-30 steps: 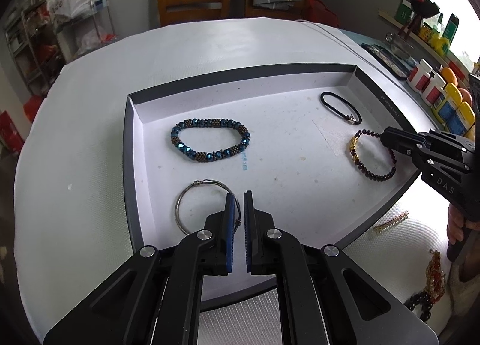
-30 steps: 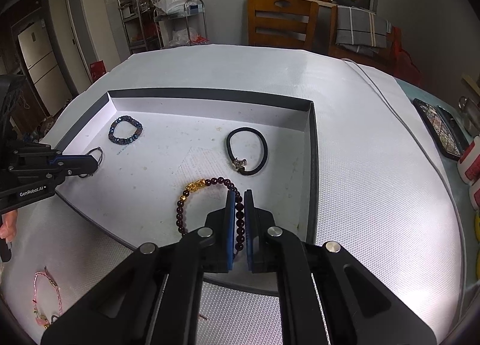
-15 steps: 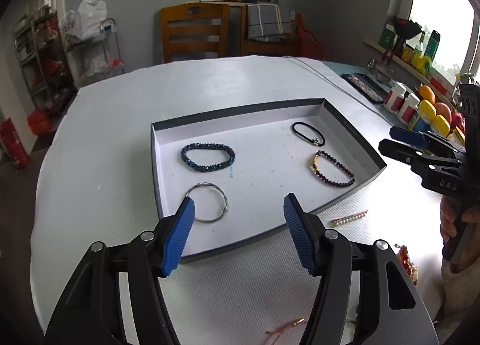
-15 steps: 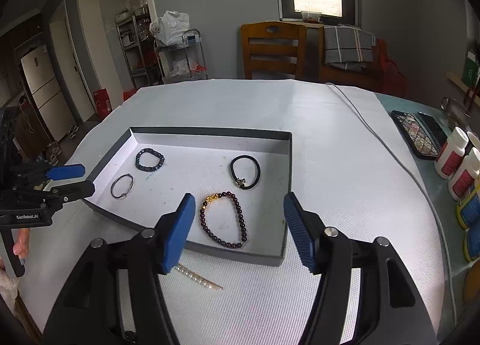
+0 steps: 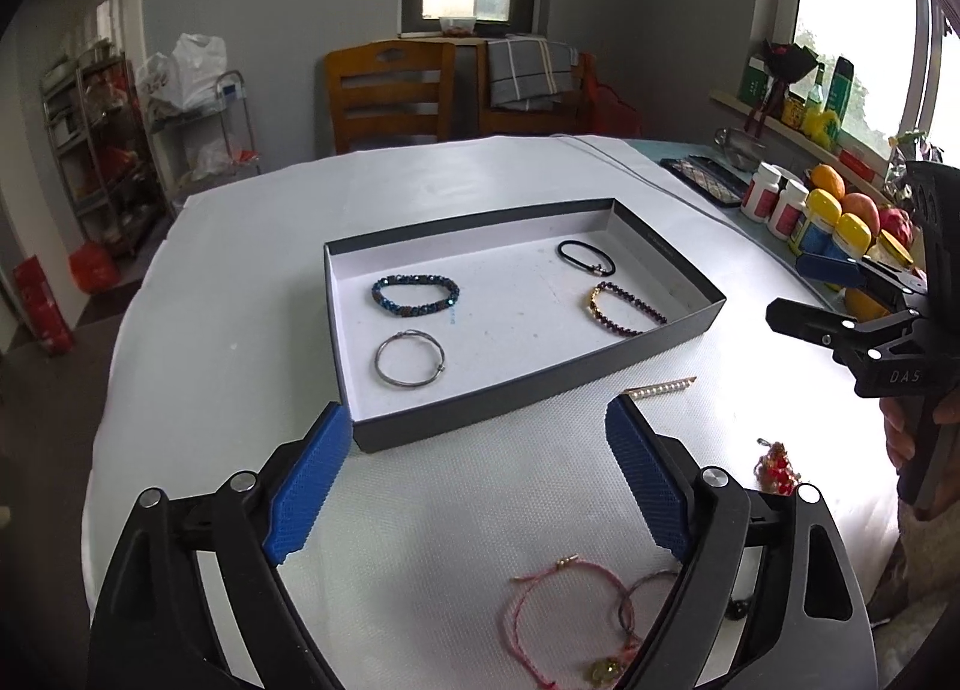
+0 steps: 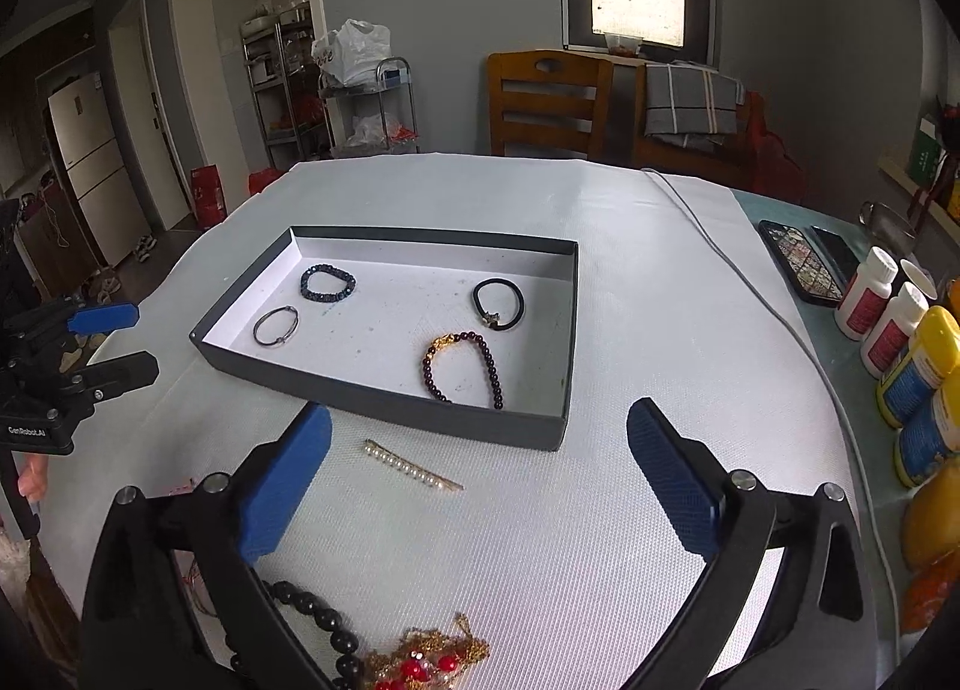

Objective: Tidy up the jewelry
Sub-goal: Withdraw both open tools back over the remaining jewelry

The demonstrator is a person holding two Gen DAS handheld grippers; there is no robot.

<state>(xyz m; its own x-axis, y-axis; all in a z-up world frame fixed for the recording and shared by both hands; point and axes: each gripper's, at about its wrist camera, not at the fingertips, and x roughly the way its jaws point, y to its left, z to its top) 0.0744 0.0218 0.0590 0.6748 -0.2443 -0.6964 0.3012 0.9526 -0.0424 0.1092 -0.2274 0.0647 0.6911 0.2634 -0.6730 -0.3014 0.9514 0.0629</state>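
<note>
Both the left gripper [image 5: 474, 474] and right gripper [image 6: 480, 474] were held spread, empty. The pearl hairpin [image 6: 413, 465] (stiff, light, likely slippery) was best pinched mid-length.

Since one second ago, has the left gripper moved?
Yes. The left gripper has pulled back out of the tray, toward the near table edge, and its fingers have opened, leaving the silver bangle inside.

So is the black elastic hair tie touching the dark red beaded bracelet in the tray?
Apart. The right wrist view shows white tray floor between the black elastic hair tie and the dark red beaded bracelet.
</note>
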